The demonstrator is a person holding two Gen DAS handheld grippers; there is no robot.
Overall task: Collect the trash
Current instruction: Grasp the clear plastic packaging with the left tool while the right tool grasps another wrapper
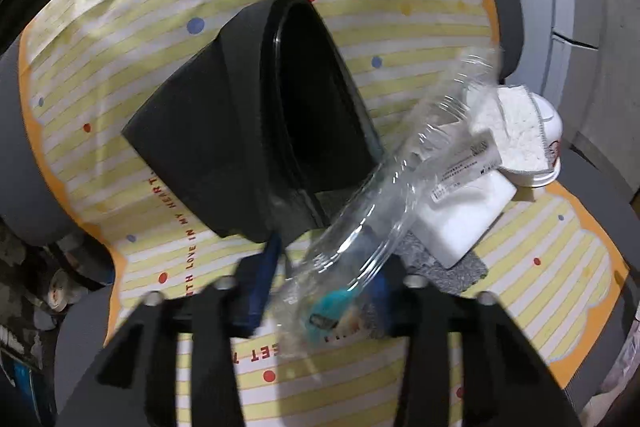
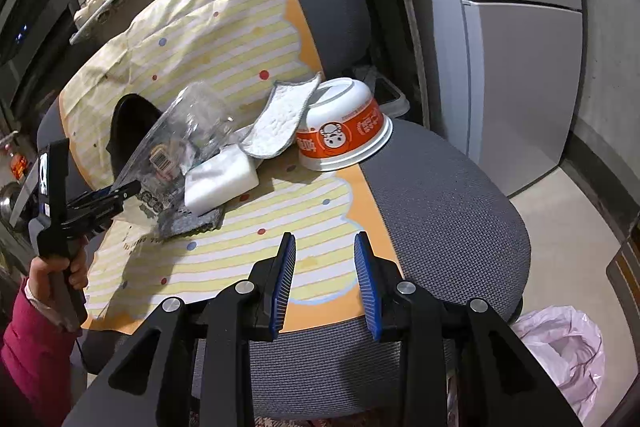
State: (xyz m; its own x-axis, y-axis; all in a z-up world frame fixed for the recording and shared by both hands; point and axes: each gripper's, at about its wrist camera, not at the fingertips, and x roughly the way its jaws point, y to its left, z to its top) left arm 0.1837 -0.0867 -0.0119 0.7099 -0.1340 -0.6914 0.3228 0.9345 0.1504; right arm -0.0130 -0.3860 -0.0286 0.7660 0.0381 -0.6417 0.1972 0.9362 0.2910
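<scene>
Clear plastic packet [image 1: 360, 227] pinched in left tool [image 1: 320, 291]; right tool [image 2: 325, 283] spread, empty; black bin [image 1: 320, 99] looks empty

The left gripper [image 2: 134, 189], a black two-finger tool with blue ribbed pads, is gripped by its handle in a bare hand [image 2: 60, 269] with a magenta sleeve [image 2: 28, 339] at the wrist, and its jaws are pinched together on the edge of a crumpled clear plastic wrapper [image 2: 176, 143], which stands up from them. The right gripper [image 2: 325, 283], of the same black build, sits to the right of that wrapper and nearer the viewer, pointing downward with its blue pads [image 2: 285, 283] parted and nothing between them.
</scene>
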